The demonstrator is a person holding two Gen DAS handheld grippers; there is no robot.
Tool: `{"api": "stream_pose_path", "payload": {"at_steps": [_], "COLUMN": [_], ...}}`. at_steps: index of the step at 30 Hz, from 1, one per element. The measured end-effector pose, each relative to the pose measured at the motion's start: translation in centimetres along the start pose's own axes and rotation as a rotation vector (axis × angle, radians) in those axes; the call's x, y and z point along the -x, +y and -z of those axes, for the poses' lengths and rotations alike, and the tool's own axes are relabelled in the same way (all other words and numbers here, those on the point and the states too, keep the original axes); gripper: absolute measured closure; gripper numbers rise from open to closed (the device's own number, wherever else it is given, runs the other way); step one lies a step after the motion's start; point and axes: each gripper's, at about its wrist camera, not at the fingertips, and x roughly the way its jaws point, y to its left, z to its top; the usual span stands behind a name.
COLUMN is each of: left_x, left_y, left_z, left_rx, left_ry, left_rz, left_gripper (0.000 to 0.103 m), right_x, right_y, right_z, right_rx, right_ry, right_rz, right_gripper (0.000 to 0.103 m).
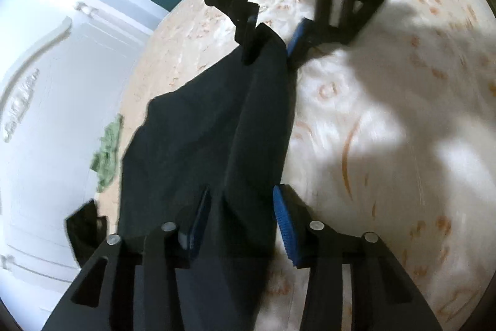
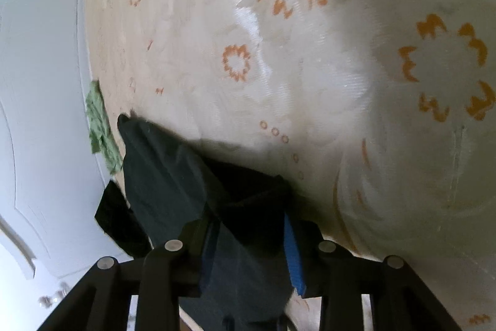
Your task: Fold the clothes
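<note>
Both tools, left tool (image 1: 240,225) and right tool (image 2: 251,253), clamp the dark garment (image 1: 201,138) stretched between them.

No text, label, brand name, number or sign can be read in either view. The cream satin bedspread (image 2: 310,67) carries only woven orange flower and scroll motifs, which are ornament, not letters. The white panelled wardrobe door (image 1: 62,82) bears a raised decorative moulding, too blurred to tell whether it holds any writing. The dark navy fabric garment (image 1: 201,145) shows no visible tag or print, and the small green patterned cloth (image 1: 108,151) at the bed's edge is too smeared to make out any marking.
</note>
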Motion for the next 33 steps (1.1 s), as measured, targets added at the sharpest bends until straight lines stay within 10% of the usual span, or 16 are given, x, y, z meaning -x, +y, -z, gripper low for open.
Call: {"api": "stream_pose_path", "payload": {"at_steps": [12, 15, 24, 33], "left_x": [-0.5, -0.8, 1.4, 1.8], "left_y": [0.1, 1.8, 6.3, 12.5], "left_z": [0.6, 0.3, 3.1, 15.8], "left_rx": [0.023, 0.217, 0.680, 1.459], "left_ry": [0.067, 0.141, 0.203, 0.358], "left_rz": [-0.103, -0.024, -0.077, 0.018], "left_gripper": [0.044, 0.097, 0.097, 0.095], "right_x": [1.6, 1.5, -7.0, -17.2], "right_y": [5.7, 10.0, 22.6, 14.0], "right_z": [2.7, 4.3, 20.9, 44.5], "right_rx": [0.154, 0.283, 0.859, 1.375], "right_ry": [-0.108, -0.104, 0.160, 0.494], "right_rz": [0.006, 0.017, 0.119, 0.443], "right_gripper": [0.096, 0.096, 0.097, 0.097]}}
